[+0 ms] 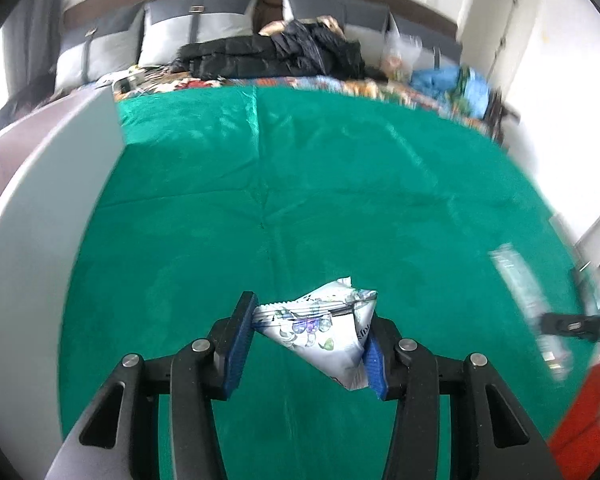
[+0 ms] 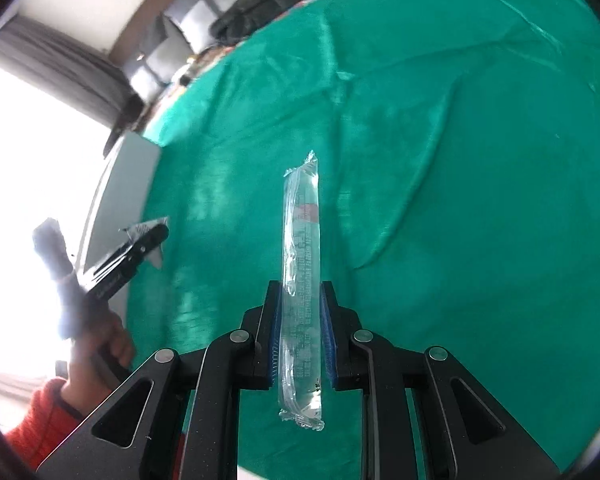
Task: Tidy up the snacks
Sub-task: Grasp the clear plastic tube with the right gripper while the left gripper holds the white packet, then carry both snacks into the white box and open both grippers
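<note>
left gripper (image 1: 310,330): we see it pinching a crumpled white printed snack packet (image 1: 320,328) between its blue pads, above the green cloth (image 1: 340,184).
right gripper (image 2: 300,334): we see it clamped on a long clear plastic snack tube (image 2: 302,280) that runs forward past the fingertips.

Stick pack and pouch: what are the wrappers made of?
Stick pack: clear glossy plastic film; you see through it, and both ends have crimped seals. Pouch: opaque white printed film, probably plastic or foil laminate; it creases sharply and has a serrated seal edge. Foil lining can't be confirmed.
</note>
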Demonstrator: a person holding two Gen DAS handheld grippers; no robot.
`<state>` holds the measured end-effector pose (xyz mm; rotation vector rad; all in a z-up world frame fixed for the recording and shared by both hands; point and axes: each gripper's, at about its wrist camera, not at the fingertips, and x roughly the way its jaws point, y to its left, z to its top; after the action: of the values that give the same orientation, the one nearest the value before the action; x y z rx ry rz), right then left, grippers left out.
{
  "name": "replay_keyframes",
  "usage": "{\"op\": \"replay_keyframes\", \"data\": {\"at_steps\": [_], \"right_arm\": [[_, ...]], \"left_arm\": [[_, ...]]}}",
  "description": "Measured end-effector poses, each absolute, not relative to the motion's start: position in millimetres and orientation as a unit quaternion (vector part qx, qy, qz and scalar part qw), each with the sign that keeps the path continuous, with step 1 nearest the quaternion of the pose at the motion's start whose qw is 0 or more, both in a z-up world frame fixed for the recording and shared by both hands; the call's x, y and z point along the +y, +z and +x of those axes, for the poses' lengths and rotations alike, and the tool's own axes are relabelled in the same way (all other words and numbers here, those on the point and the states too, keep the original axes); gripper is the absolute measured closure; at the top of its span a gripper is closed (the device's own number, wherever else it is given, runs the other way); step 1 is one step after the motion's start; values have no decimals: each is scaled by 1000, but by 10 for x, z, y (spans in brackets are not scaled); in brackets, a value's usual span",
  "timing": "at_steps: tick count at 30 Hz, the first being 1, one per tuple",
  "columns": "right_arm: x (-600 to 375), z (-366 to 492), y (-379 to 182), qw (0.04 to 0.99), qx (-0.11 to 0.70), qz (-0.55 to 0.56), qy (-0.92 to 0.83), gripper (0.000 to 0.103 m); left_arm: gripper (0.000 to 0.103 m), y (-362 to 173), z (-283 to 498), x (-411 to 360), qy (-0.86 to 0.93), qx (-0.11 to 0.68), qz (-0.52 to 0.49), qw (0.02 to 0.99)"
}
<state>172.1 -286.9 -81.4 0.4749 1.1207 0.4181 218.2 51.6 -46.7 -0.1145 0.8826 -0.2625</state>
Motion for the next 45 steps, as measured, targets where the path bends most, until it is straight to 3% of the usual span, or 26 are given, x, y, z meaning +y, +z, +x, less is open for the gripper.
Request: {"op": "replay_keyframes", "data": {"at_steps": [9, 15, 17, 19, 22, 27, 30, 35, 45], "right_arm": [[-922, 1854, 257, 780, 473, 183, 368, 84], [809, 1856, 698, 759, 454, 131, 448, 83], [1176, 1856, 655, 748, 461, 132, 458, 69], [1436, 1812, 557, 744, 474, 119, 456, 40], [1373, 1640, 429, 752, 480, 103, 440, 40], [991, 1528, 472, 795, 456, 19, 399, 40], [895, 1417, 653, 815, 429, -41, 386, 36], [959, 1274, 828, 830, 404, -86, 375, 33], [1233, 1169, 831, 836, 389, -136, 363, 32]], "left_arm": [[55, 434, 1432, 2068, -13, 385, -88, 919], [51, 376, 1151, 3051, 94, 404, -80, 906], [42, 276, 1096, 3247, 117, 414, -81, 899], [24, 212, 1016, 3367, 131, 419, -86, 895], [16, 207, 879, 3381, 145, 404, -75, 900], [13, 399, 684, 3223, 165, 369, -67, 912], [0, 562, 590, 3220, 181, 353, -102, 912], [0, 668, 565, 3252, 179, 359, -121, 908], [0, 787, 452, 3117, 244, 341, -22, 908]]}}
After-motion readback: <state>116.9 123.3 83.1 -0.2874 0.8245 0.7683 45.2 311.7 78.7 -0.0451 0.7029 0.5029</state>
